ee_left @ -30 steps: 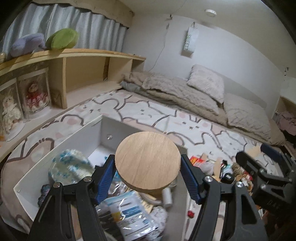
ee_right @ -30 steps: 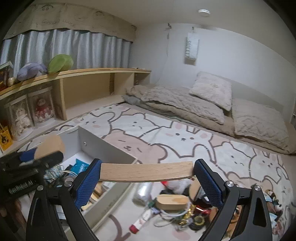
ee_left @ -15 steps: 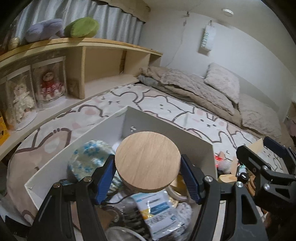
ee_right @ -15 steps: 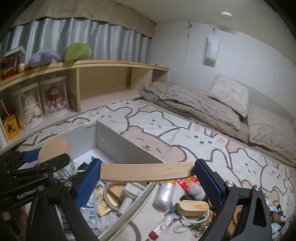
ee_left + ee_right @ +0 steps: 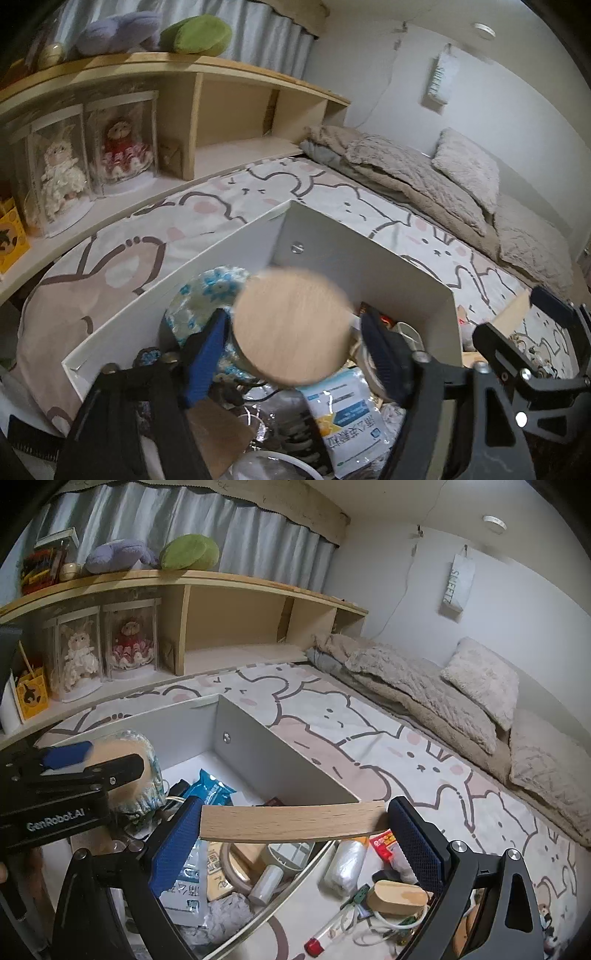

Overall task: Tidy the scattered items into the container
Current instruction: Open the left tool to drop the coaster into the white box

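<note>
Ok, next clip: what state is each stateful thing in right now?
Left gripper: jaws opening, pads clear of the blurred round wooden disc between them, over the box.
Right gripper: shut on a wooden slat, held level above the box's edge.
White box: open-topped, partly filled with packets and clutter.
Test tube: lying on the bedspread, outside the box.
Wooden block: on the bedspread, outside.

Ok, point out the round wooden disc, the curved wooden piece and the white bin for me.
round wooden disc (image 5: 293, 326), left wrist view, middle of its flat face.
curved wooden piece (image 5: 291, 821), right wrist view, middle of its long side.
white bin (image 5: 280, 766), right wrist view, inner far wall.
</note>
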`<state>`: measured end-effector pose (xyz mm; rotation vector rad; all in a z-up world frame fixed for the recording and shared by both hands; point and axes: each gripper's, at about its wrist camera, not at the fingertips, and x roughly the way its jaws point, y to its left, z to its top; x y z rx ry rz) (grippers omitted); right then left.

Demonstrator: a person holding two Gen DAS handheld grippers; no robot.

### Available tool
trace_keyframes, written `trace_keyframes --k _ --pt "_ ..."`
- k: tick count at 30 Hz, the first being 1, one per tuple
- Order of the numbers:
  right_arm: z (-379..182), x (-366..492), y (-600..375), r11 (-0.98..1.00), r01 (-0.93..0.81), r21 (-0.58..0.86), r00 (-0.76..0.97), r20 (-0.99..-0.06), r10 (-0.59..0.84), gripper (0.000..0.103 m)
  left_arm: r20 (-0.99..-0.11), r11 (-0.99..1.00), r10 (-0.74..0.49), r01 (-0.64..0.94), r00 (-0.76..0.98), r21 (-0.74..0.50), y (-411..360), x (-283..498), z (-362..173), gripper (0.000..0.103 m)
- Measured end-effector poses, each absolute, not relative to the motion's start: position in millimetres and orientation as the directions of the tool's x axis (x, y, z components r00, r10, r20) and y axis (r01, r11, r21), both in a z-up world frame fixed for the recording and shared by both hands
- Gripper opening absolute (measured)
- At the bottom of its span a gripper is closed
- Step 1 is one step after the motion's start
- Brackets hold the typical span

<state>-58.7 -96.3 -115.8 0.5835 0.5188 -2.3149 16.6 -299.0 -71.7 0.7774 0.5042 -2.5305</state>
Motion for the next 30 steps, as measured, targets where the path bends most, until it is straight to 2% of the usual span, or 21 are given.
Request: trace_keyframes --k 1,16,25,30 --pt "-117 -59 -97 -0.685 0.7 -0.201 -0.663 -0.539 -0.52 0.099 -0.592 -0.833 -0.305 0.51 -0.746 -0.214 -299 18 -71 0.087" --pt "-130 -53 -123 -0.61 0.77 -0.188 -0.585 -0.591 -0.556 0.099 -0.554 -0.806 -0.332 0.534 -0.764 -0.253 -310 33 -61 0.089" --pt "-145 -38 -135 -0.492 0.857 -0.153 -0.458 -0.663 -0.592 0.099 -0.55 -0.805 -0.339 0.538 -0.763 -0.25 -311 34 -60 0.089" --pt "-156 -29 -135 -0.392 0.895 -0.213 -0.417 -0.711 -0.566 0.099 -0.549 -0.808 -0.336 0.534 -0.765 -0.25 -312 35 -60 0.089"
